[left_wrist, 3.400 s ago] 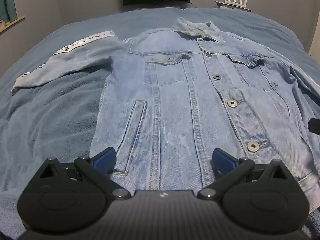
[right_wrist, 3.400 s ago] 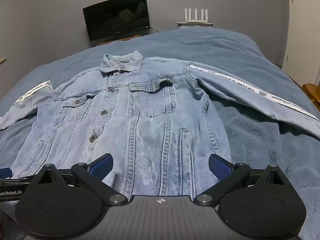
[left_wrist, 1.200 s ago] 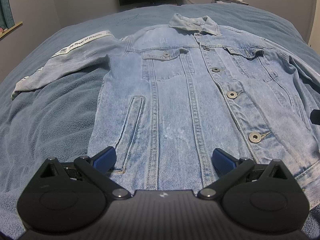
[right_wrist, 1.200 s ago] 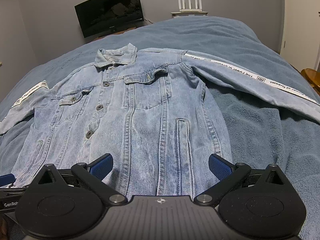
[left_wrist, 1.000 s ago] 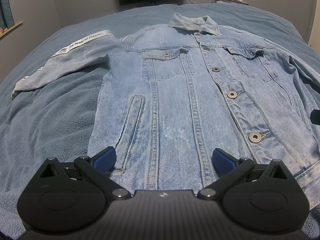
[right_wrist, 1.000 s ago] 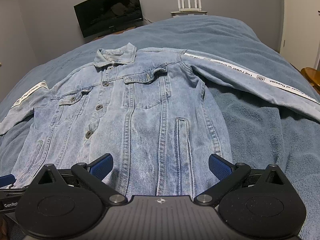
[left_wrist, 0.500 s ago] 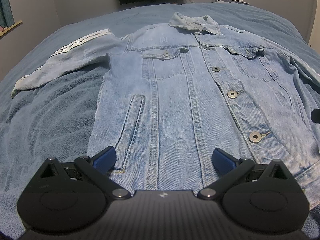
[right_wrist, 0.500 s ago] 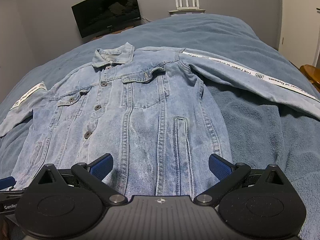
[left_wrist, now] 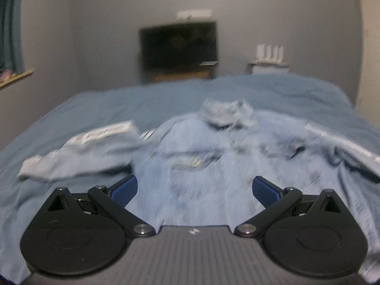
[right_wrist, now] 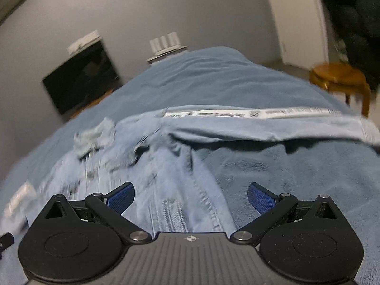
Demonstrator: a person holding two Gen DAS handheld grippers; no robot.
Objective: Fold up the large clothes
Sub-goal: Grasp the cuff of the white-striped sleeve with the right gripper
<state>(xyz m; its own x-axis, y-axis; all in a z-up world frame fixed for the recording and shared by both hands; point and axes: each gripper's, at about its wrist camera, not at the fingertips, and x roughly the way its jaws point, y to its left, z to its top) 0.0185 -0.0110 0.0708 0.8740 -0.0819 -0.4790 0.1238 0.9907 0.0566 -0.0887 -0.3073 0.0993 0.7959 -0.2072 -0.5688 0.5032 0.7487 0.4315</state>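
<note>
A light-blue denim jacket (left_wrist: 204, 166) lies front-up on the bed, collar (left_wrist: 225, 114) at the far end, blurred by motion. Its left sleeve (left_wrist: 78, 152) with a white printed stripe stretches out to the left. My left gripper (left_wrist: 194, 190) hovers open low over the jacket's lower body, nothing between its blue pads. In the right wrist view the jacket (right_wrist: 166, 173) runs up the left, and its right sleeve (right_wrist: 261, 123) with a white stripe reaches to the right. My right gripper (right_wrist: 191, 197) is open above the jacket's right side edge, holding nothing.
A blue blanket (left_wrist: 273, 90) covers the whole bed (right_wrist: 296, 178). A dark screen (left_wrist: 178, 45) and a white router (left_wrist: 269, 52) stand by the far wall. A round wooden stool (right_wrist: 339, 80) is beside the bed on the right, near a white door (right_wrist: 299, 16).
Both grippers have dropped low toward the hem and tilted up, so the far wall fills the views. The right view has swung and rolled to the right. The jacket lies as before.
</note>
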